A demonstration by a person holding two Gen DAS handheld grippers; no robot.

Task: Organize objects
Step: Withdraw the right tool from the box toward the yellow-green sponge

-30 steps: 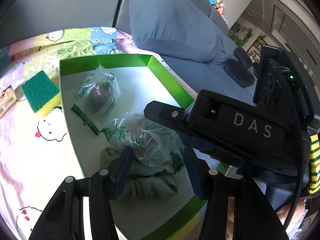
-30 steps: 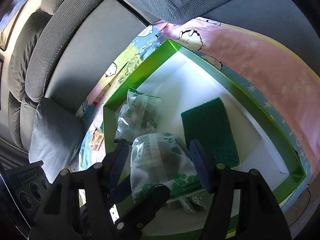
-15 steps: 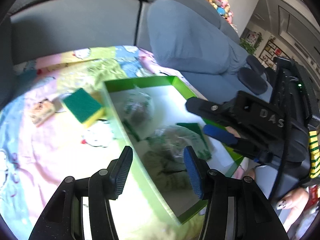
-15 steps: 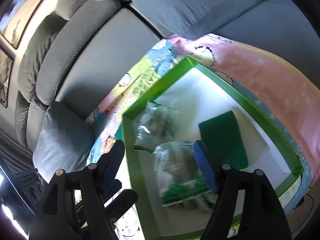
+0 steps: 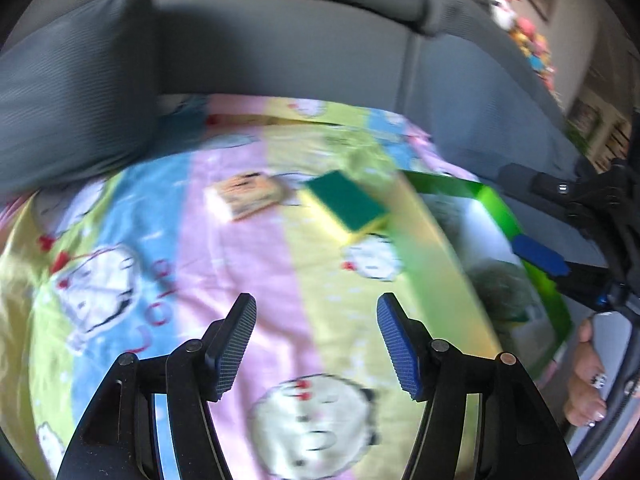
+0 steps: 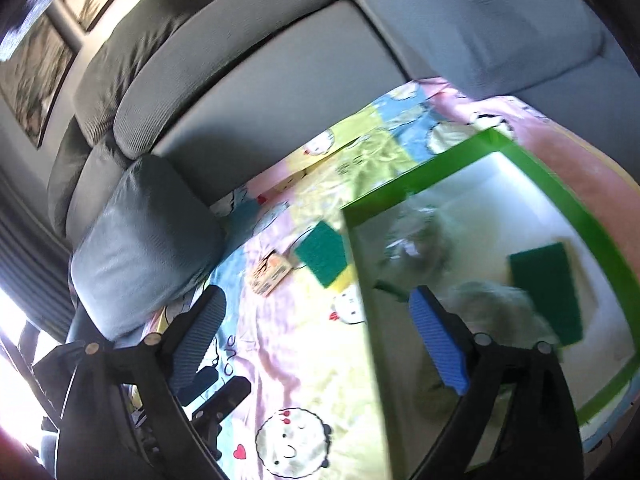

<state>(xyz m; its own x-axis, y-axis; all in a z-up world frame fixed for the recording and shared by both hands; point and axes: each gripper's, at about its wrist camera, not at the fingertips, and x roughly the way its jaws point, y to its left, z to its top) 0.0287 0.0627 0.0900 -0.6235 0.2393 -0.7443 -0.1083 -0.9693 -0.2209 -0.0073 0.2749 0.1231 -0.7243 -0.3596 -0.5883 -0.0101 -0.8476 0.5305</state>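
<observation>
My left gripper (image 5: 316, 344) hovers over the cartoon-print blanket (image 5: 248, 280), its jaws opening with nothing between them. Ahead of it lie a green-and-yellow sponge (image 5: 344, 200) and a small printed carton (image 5: 248, 196). My right gripper (image 6: 320, 340) is above the left rim of the green box (image 6: 420, 172); its jaws are opening wide and hold nothing. The box holds a second sponge (image 6: 548, 292), a blurred clear bag (image 6: 416, 240) and a greenish cloth (image 6: 492, 304). The outer sponge (image 6: 322, 254) and carton (image 6: 270, 274) lie left of the box.
The blanket is spread on a grey sofa with a back cushion (image 6: 280, 60) and a loose grey pillow (image 6: 144, 232) at the left. A hand (image 5: 584, 380) shows at the right edge, under the right gripper's blue pad (image 5: 540, 256). Both views are motion-blurred.
The left gripper swung left, away from the box and out over the blanket, its jaws widening. The right gripper let go of the bag, drew up and back, and spread its jaws.
</observation>
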